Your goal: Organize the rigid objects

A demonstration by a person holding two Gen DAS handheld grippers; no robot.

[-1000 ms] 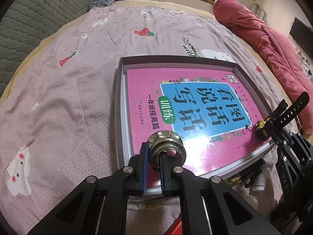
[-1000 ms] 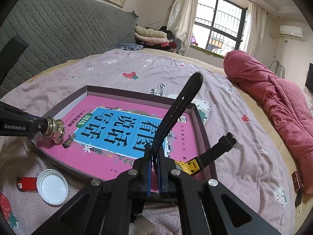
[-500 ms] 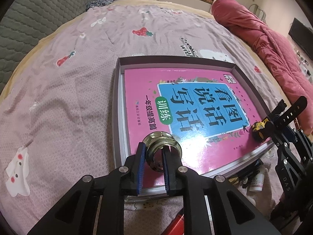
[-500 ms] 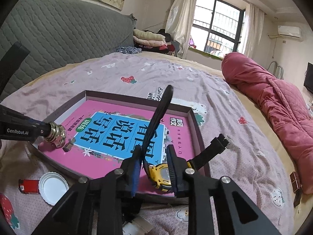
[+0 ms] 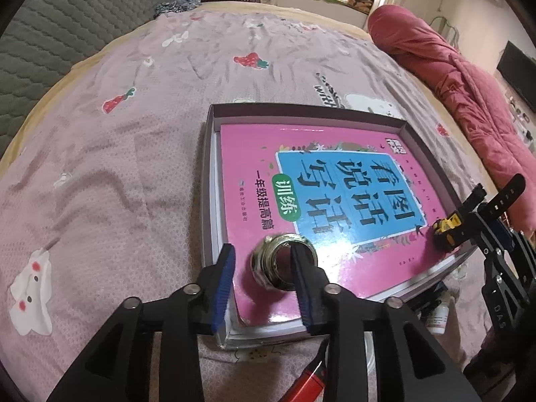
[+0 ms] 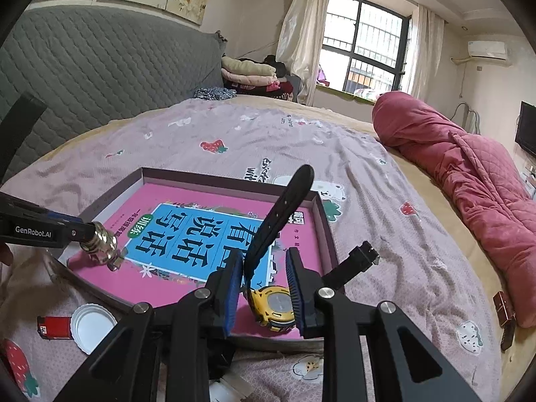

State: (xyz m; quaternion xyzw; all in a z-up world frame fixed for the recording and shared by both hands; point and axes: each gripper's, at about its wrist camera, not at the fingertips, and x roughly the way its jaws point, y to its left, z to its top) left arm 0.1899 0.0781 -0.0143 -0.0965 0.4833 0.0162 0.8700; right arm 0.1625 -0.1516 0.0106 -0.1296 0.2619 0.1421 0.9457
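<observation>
A shallow box [image 5: 209,181] on the bed holds a pink book [image 5: 254,174]. A shiny metal fitting [image 5: 283,261] rests on the book's near corner between the jaws of my open left gripper [image 5: 263,269]; its right finger touches it. In the right wrist view the fitting [image 6: 102,246] lies at the tip of the left gripper. My right gripper [image 6: 264,284] is open around a yellow watch [image 6: 274,305] with black straps, which lies on the book [image 6: 214,231] in the box [image 6: 326,231]. The watch also shows in the left wrist view [image 5: 445,229].
A white lid [image 6: 90,326] and a red lighter [image 6: 53,326] lie on the bedsheet in front of the box. A small white bottle [image 5: 437,318] lies by the box's near corner. A rolled red quilt [image 6: 469,181] lies along the bed's right side. Folded clothes [image 6: 251,73] are stacked far back.
Both grippers have opened. The left one has let go of the metal fitting, the right one has let go of the watch strap, and both objects now rest on the book.
</observation>
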